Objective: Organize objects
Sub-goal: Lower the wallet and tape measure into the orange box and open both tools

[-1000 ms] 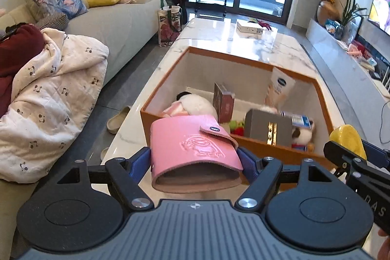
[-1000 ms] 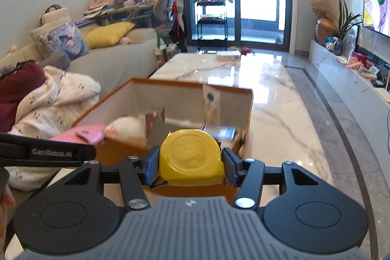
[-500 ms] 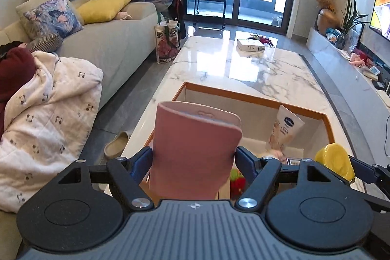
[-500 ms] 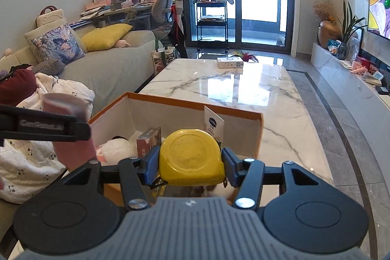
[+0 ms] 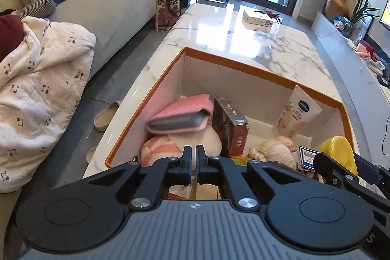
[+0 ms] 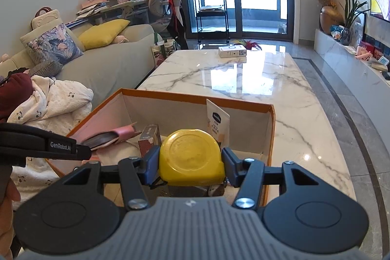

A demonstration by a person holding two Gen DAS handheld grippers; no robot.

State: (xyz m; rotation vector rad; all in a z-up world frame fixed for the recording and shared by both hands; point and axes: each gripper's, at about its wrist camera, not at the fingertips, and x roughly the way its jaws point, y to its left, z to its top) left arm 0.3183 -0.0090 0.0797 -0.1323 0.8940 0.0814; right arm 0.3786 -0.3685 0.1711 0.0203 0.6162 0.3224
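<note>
Left hand-held gripper point(image 5: 196, 157) hovers over the orange-rimmed box point(image 5: 256, 70) on the desk point(image 5: 243, 40), fingers nearly touching, nothing between them. Pink wallet point(image 5: 180, 115) lies inside the box atop a plush toy point(image 5: 168, 145). Right hand-held gripper point(image 6: 190, 162) clamps a yellow tape measure point(image 6: 191, 156) at the box's near edge.

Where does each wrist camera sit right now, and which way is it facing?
Left wrist: above the box's near-left corner, looking down into the orange-rimmed box; left gripper shut, empty.
Right wrist: lower, at the near edge, facing the balcony doors; right gripper clamps the yellow tape measure.
Shared: box, pink wallet, lotion tube, tape measure.
</note>
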